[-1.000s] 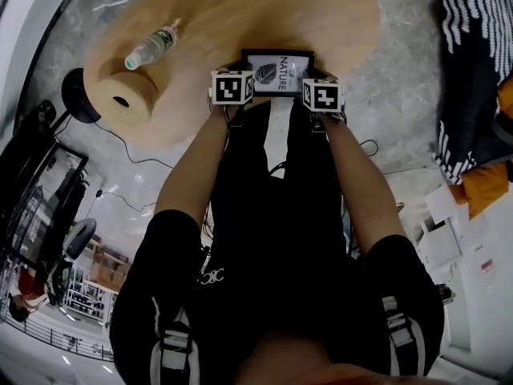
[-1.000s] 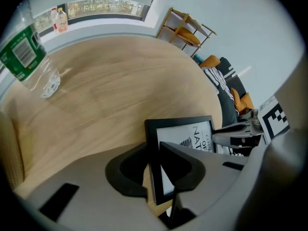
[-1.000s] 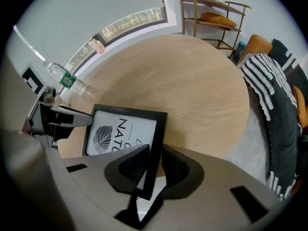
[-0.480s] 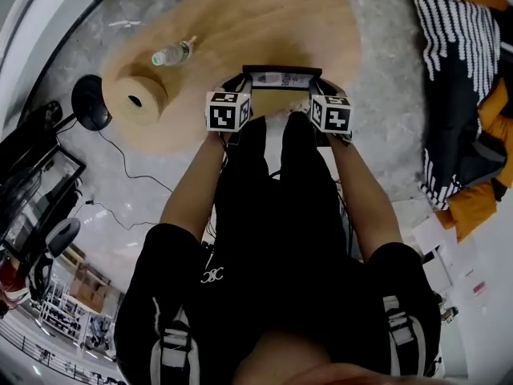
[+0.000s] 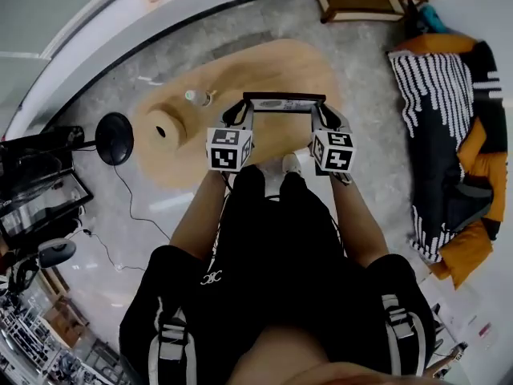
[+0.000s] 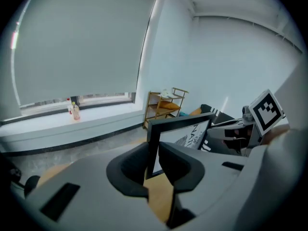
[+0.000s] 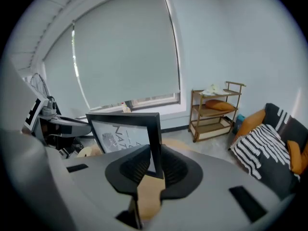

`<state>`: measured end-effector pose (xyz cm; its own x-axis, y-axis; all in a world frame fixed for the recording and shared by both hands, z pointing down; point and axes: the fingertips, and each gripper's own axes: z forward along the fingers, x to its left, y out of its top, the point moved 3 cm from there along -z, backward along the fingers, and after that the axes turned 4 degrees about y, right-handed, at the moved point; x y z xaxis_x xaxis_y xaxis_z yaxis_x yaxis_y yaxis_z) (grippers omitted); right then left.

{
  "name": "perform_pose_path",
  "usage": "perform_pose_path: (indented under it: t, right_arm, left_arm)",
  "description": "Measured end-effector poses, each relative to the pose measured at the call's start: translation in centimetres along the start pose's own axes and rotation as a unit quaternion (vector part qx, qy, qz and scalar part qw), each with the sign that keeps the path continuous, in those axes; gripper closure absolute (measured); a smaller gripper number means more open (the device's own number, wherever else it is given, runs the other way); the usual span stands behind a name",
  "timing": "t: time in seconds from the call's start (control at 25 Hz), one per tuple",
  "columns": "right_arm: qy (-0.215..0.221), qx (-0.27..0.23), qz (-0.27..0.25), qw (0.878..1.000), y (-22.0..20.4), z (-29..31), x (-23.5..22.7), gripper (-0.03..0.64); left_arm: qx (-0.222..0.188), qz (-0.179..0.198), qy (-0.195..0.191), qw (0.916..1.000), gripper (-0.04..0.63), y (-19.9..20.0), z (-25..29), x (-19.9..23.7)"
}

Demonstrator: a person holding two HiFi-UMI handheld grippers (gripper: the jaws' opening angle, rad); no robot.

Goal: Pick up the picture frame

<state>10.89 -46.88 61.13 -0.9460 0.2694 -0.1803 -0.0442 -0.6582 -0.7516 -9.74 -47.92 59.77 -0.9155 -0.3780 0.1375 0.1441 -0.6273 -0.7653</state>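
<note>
Head view: arms (image 5: 199,215) outstretched to frame (image 5: 284,102)

The place reads as a living room, apparently staged inside a larger workspace. A low, rounded wooden coffee table (image 5: 272,66) stands on a grey speckled floor (image 5: 377,79), near a sofa (image 5: 481,175) piled with a black-and-white striped throw (image 5: 425,111) and orange cushions (image 5: 465,251). A small wooden shelf cart (image 7: 214,107) sits against the wall beside a wide window with a drawn roller blind (image 7: 125,52), and bottles (image 6: 74,111) stand on the sill. The black picture frame (image 7: 122,134) with its leaf print suits a home. At the head view's left edge, though, a monitor (image 5: 36,207) and an office chair (image 5: 50,253) suggest an office or studio.
</note>
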Motion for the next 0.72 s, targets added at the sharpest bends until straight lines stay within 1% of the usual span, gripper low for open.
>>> perform_pose_path:
  t: [0.12,0.24,0.36,0.48,0.6,0.72]
  right_arm:
    - [0.004,-0.045,-0.017,0.999,3.9,-3.5,1.1,0.534]
    - [0.014,-0.1,-0.032,0.994,7.7,-7.5,2.6,0.534]
    - [0.017,-0.155,-0.053,0.986,11.3,-11.4,3.9,0.534]
    - [0.014,-0.207,-0.077,0.975,14.5,-14.8,5.0,0.535]
    - [0.007,-0.243,-0.094,0.965,17.3,-17.5,5.8,0.537]
    - [0.0,-0.272,-0.1,0.957,19.6,-19.9,6.9,0.538]
  left_arm:
    - [-0.031,-0.001,0.009,0.9995,0.515,3.6,-4.0,-1.0]
    - [-0.078,0.013,0.018,0.9967,0.515,7.2,-8.4,-1.9]
    - [-0.125,0.035,0.031,0.991,0.515,11.1,-12.4,-2.7]
    - [-0.164,0.046,0.041,0.9845,0.515,14.3,-15.7,-3.4]
    - [-0.192,0.062,0.04,0.9786,0.517,16.9,-18.3,-4.1]
    - [-0.22,0.083,0.045,0.9711,0.518,18.9,-20.9,-4.4]
